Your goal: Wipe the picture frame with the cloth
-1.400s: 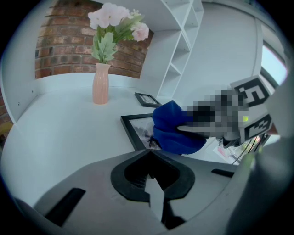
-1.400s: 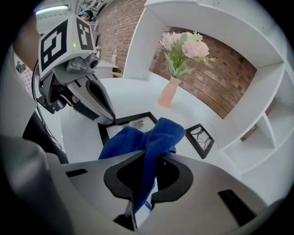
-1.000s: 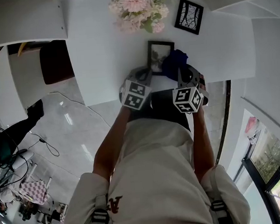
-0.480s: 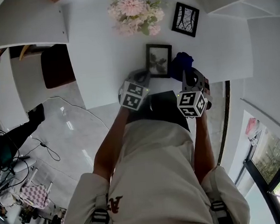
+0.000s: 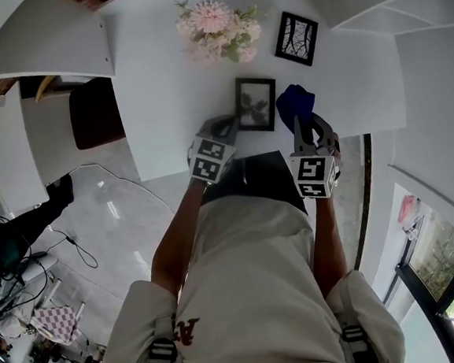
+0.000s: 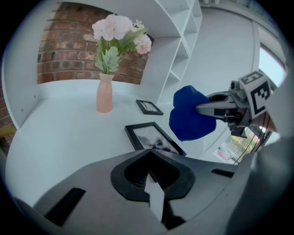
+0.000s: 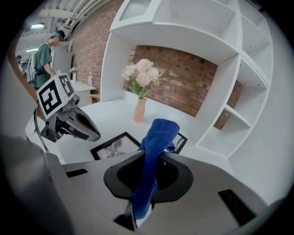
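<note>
A black picture frame (image 5: 255,104) (image 6: 154,138) (image 7: 113,147) lies flat on the white table (image 5: 172,94). My right gripper (image 5: 304,129) (image 7: 140,211) is shut on a blue cloth (image 5: 294,104) (image 7: 154,156), which hangs bunched in the air just right of the frame, apart from it. The left gripper view also shows the cloth (image 6: 190,119) held above the frame's right side. My left gripper (image 5: 228,126) (image 6: 156,202) sits at the frame's near left corner, jaws together with nothing seen between them. Its body hides the frame's near edge.
A pink vase of pale flowers (image 5: 218,29) (image 6: 104,94) stands behind the frame. A second small black frame (image 5: 296,39) (image 6: 148,107) lies further back right. White shelves (image 7: 229,133) rise on the right. A person in green (image 7: 46,59) stands far off.
The right gripper has carried the blue cloth off the frame's right edge, to the right. The left gripper has shifted slightly left at the frame's near corner.
</note>
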Motion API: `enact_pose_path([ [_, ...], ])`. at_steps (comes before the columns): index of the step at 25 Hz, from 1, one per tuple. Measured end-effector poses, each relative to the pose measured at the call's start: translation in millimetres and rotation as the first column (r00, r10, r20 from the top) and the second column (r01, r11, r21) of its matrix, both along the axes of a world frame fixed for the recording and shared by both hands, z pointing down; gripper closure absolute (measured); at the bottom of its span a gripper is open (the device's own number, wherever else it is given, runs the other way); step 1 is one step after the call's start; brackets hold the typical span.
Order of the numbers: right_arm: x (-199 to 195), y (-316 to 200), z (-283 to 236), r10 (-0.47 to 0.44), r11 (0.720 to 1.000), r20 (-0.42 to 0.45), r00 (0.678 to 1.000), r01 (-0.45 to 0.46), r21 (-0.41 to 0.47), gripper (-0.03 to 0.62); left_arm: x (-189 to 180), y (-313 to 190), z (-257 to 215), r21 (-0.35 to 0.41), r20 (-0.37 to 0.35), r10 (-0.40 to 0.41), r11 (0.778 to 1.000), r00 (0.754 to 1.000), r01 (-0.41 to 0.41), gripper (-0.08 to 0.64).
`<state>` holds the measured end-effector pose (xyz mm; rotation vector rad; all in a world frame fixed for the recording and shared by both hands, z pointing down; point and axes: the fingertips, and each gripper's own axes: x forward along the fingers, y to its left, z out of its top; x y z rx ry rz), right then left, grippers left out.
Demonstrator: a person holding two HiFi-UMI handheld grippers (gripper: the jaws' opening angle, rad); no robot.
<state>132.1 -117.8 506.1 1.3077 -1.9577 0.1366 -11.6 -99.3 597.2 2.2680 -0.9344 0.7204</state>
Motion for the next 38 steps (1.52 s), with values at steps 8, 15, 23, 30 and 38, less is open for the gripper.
enact_pose_path([
  [8, -10, -7, -40, 0.015, 0.995, 0.177, 0.984, -0.032, 0.096, 0.561, -5, -14, -42, 0.080, -0.025, -0.026, 0.996, 0.999, 0.028, 0.558],
  [15, -18, -11, -90, -0.006, 0.984, 0.334, 0.942, -0.054, 0.168, 0.562, -4, -25, -99, 0.197, -0.082, -0.050, 0.978, 0.995, 0.066, 0.558],
  [23, -28, -13, -119, -0.053, 0.976, 0.310, 0.949, -0.016, 0.216, 0.569, -2, -29, -159, 0.280, -0.121, -0.058, 0.956, 0.991, 0.091, 0.558],
  [30, -32, -14, -122, -0.061, 0.976, 0.312, 0.948, -0.008, 0.216, 0.569, -6, -32, -182, 0.330, -0.121, -0.062, 0.939, 0.991, 0.099, 0.558],
  [38, -32, -16, -124, -0.062, 0.976, 0.318, 0.946, -0.009, 0.217, 0.569, -5, -35, -197, 0.358, -0.131, -0.062, 0.928, 0.989, 0.106, 0.558],
])
